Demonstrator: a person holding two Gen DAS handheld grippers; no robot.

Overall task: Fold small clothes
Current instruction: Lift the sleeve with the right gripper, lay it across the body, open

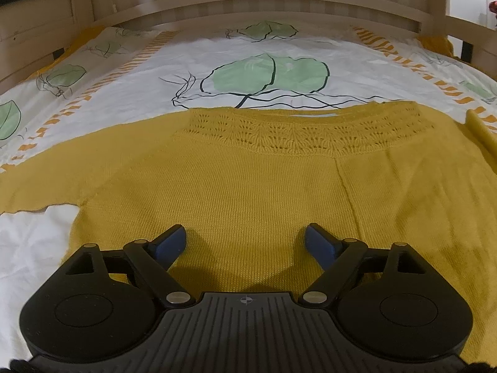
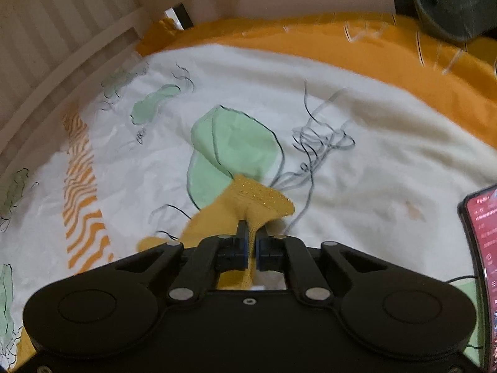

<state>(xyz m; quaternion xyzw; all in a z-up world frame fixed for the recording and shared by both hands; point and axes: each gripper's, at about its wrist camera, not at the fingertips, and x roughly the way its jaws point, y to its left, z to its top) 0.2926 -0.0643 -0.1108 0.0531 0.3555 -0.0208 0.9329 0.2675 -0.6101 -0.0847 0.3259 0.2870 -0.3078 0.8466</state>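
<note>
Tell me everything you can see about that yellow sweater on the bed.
The sweater is mustard-yellow knit, with an openwork lace band below the neckline. It lies spread flat on the leaf-print bed cover, neckline toward the headboard. The left gripper hovers open over its body. The right gripper is shut on a sleeve cuff with a glittery ribbed edge.

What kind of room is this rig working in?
Most likely a bedroom: the mustard sweater lies on a leaf-print bedsheet, with a slatted wooden headboard behind it. A phone sits at the bed's edge.
</note>
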